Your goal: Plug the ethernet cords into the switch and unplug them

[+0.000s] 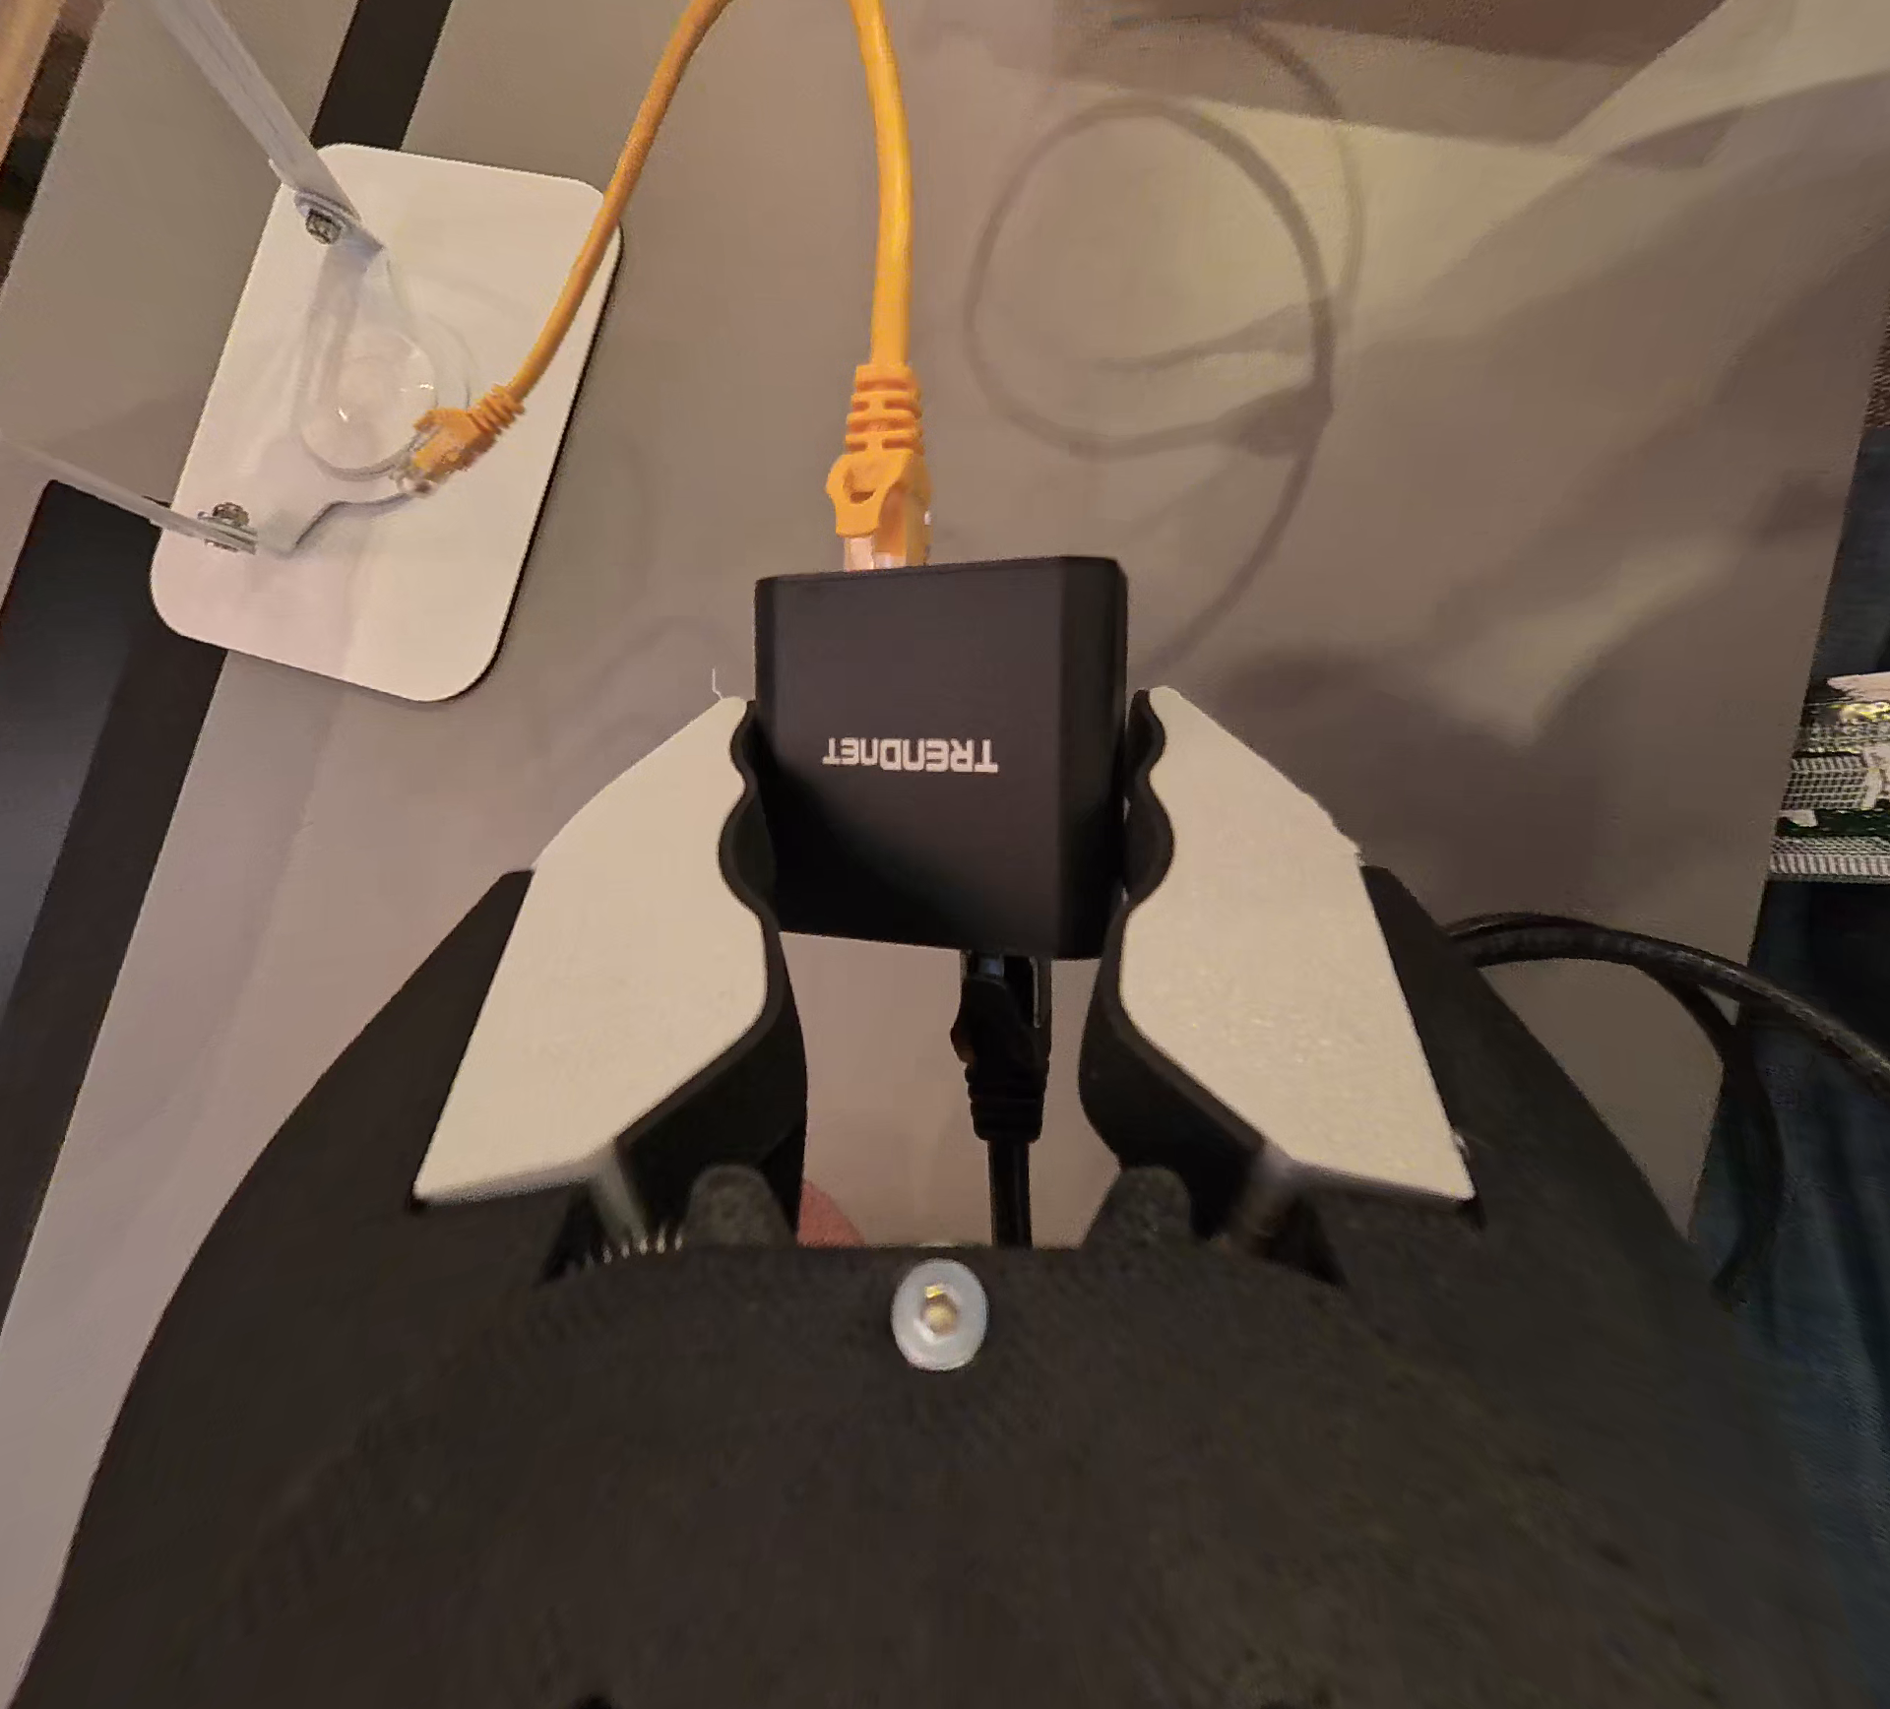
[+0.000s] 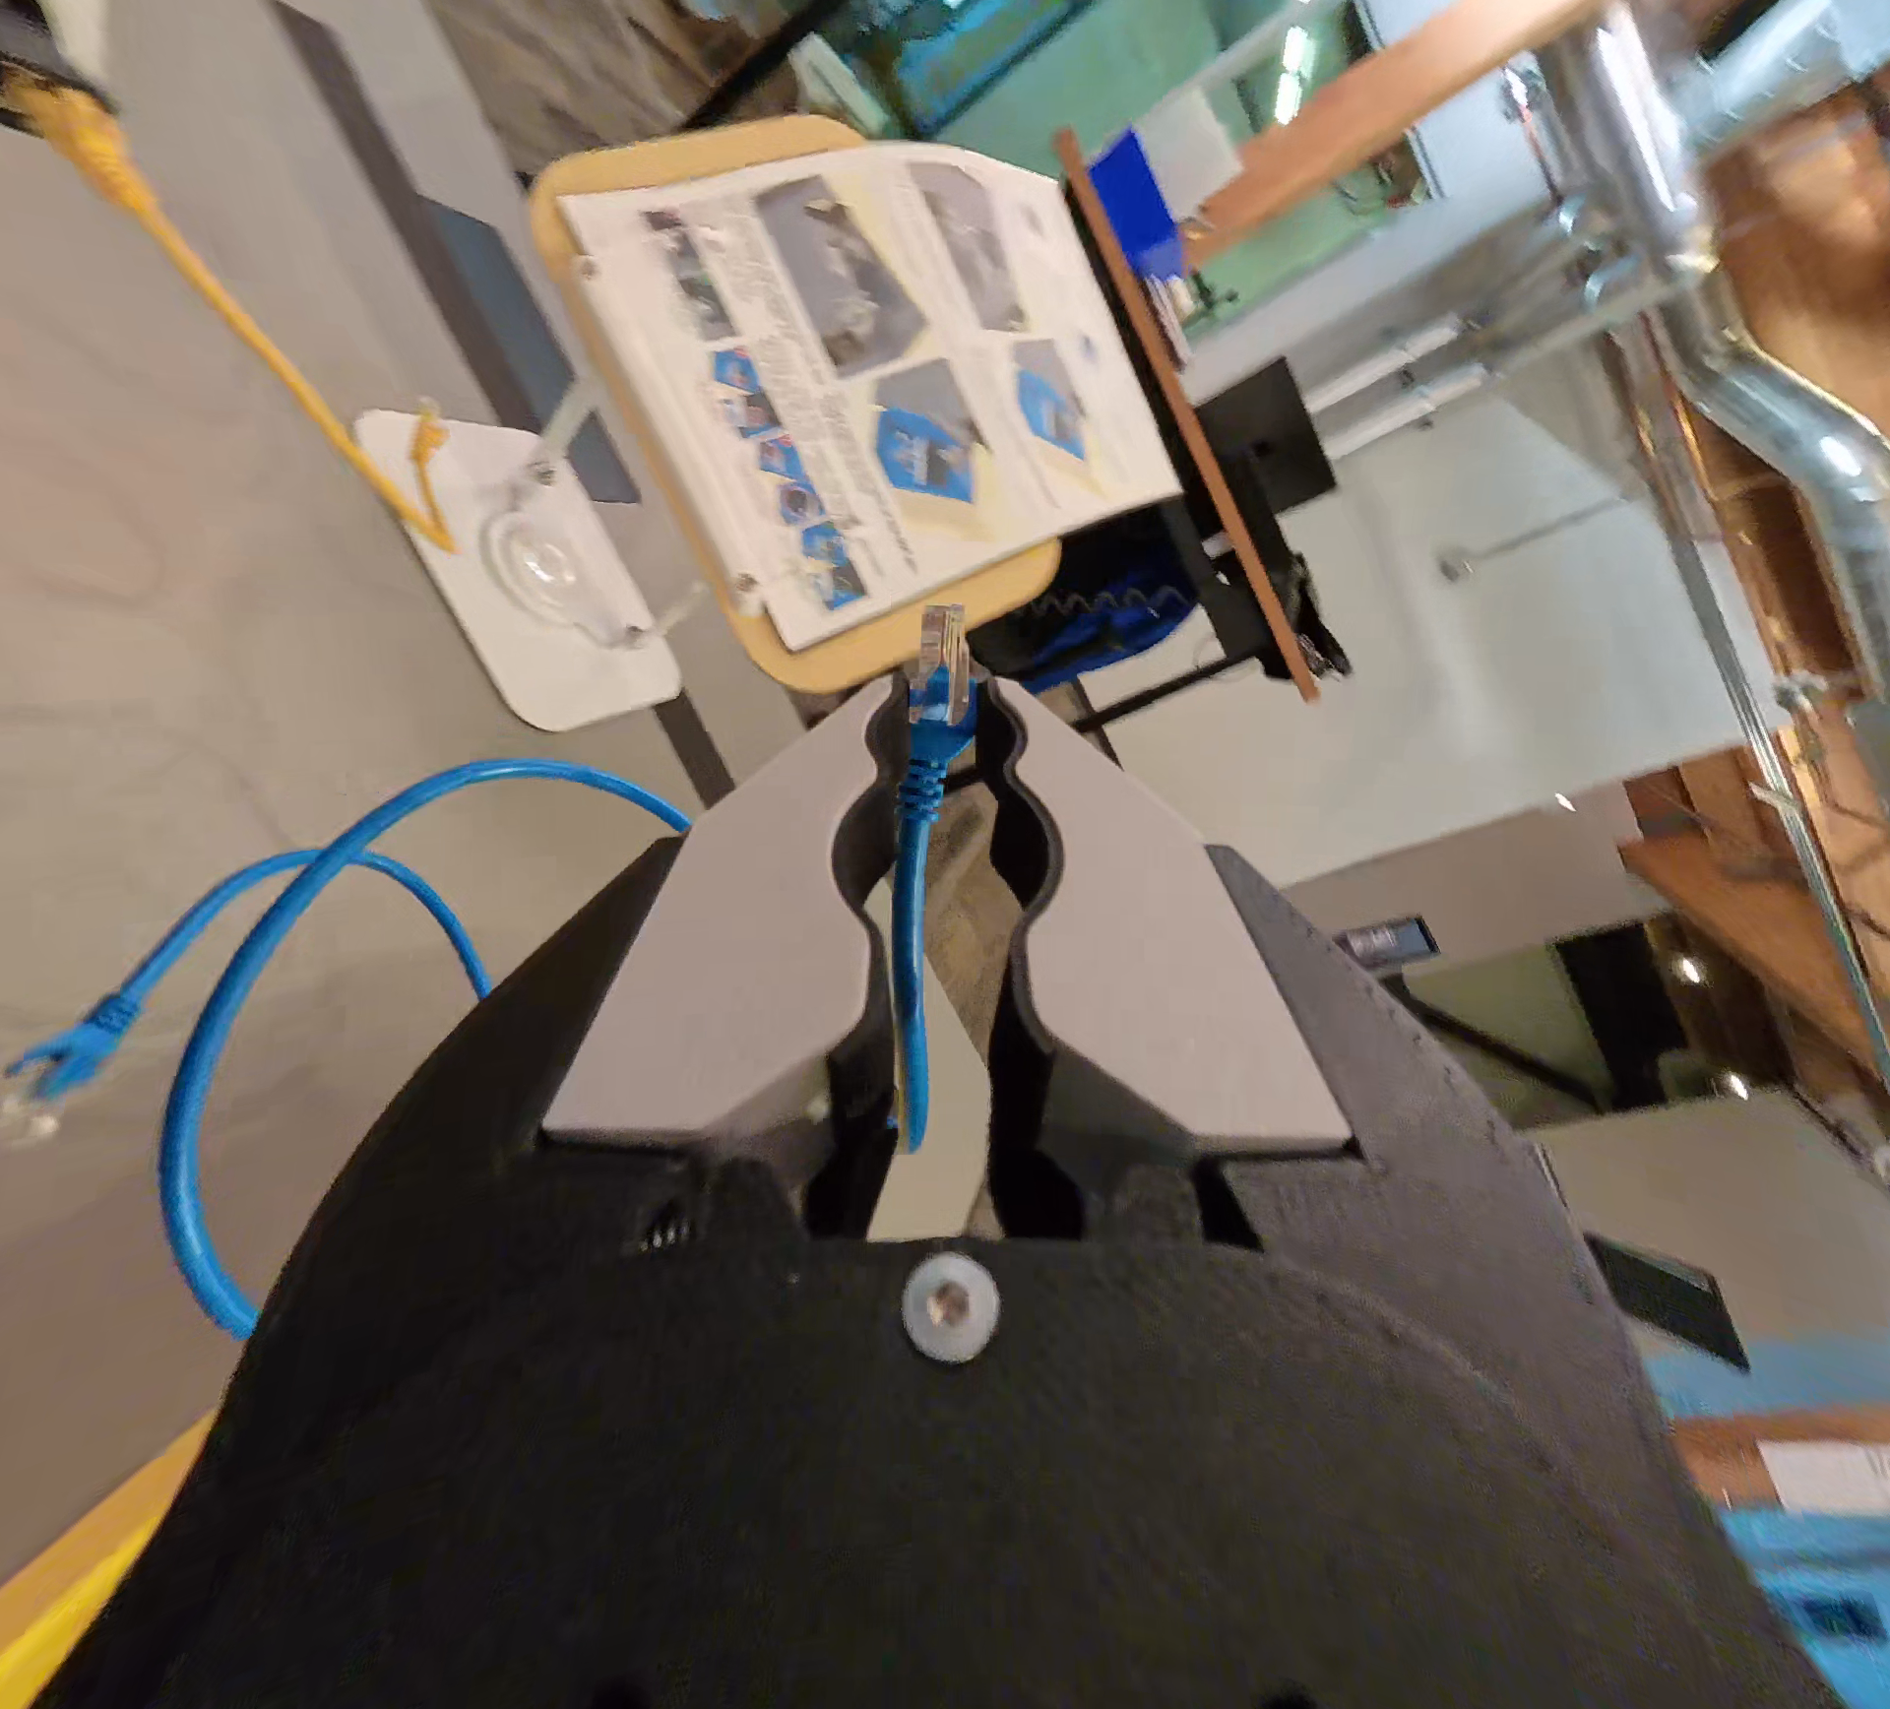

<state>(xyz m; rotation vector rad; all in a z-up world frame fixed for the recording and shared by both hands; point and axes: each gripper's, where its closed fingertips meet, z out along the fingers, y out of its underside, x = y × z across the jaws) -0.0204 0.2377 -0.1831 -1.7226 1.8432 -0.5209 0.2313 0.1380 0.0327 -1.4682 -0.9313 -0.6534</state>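
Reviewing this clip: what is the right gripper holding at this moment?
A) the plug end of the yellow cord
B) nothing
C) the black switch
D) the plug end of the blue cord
D: the right gripper is shut on the blue cord just behind its plug, while the left gripper clamps the switch.

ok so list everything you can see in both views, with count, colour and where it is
switch: 1, black, clamped between the left gripper's fingers
orange ethernet cord: 1, one end at the switch's far face, the other lying on the white base plate
blue ethernet cord: 1, plug end held in the right gripper, the rest looped on the table
black cable: 1, leaving the switch's near face
white base plate: 1, on the table left of the switch, clear dome on it
printed board: 1, tan backing, propped beyond the plate
table: 1, grey
left gripper: 1, black and grey
right gripper: 1, black and grey
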